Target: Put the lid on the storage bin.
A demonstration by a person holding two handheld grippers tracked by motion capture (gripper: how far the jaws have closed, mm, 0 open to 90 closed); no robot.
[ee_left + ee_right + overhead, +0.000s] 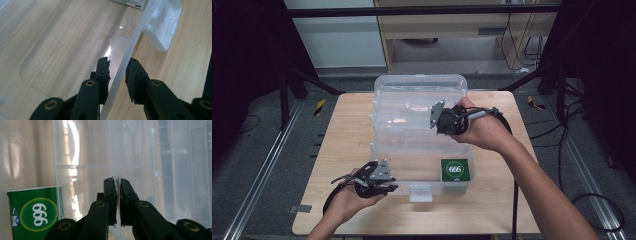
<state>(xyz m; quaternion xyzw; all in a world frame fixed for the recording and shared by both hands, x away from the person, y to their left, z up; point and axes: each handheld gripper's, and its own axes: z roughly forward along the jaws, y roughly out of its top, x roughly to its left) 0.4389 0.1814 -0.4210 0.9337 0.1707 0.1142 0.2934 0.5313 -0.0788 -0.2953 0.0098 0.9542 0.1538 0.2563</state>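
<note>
A clear plastic box (407,165) stands on the wooden table (347,130) with its lid (412,97) raised behind it. A green carton marked 666 (455,170) (35,215) lies in the box's front right corner. My left gripper (388,188) (117,63) sits at the box's front left. Its jaws straddle the clear front wall (125,62) and the pads press on it. My right gripper (439,125) (116,180) reaches in from the right over the box, shut on a thin clear edge of the lid (117,157).
A white latch (420,192) (163,25) hangs at the middle of the box's front. Bare wood runs to the left and right of the box. Beyond the table edges are dark floor, metal rails (267,165) and cables (597,210).
</note>
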